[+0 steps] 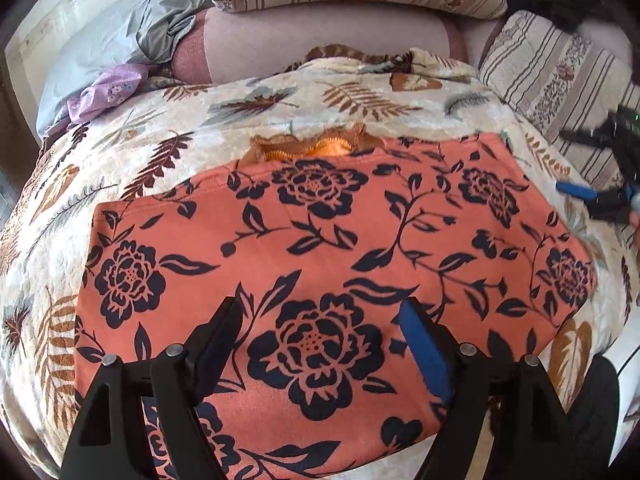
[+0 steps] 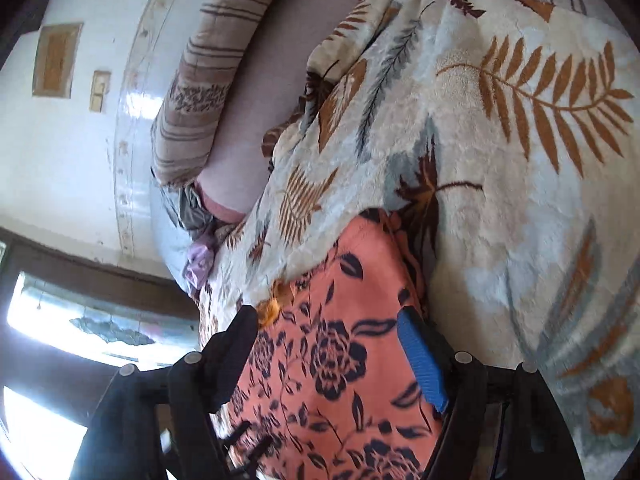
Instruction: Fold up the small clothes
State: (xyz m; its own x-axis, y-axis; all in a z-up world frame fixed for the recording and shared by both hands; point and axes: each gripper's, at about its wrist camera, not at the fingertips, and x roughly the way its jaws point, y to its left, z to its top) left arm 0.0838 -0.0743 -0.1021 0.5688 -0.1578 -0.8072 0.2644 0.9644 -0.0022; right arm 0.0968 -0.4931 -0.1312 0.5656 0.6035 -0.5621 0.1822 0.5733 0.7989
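Left claw spread, orange garment's edge cut off.

The small garment is salmon-orange with a dark navy print of flowers and leaves. It lies folded and flat, its top layer smooth, a frilled orange edge peeking out along the far side.

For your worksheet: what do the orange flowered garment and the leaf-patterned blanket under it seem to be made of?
Orange flowered garment: likely a thin, matte knit or brushed fabric; it lies flat with a stitched hem and no shine. Leaf-patterned blanket: probably plush fleece; its surface looks fuzzy, embossed and slightly glossy.
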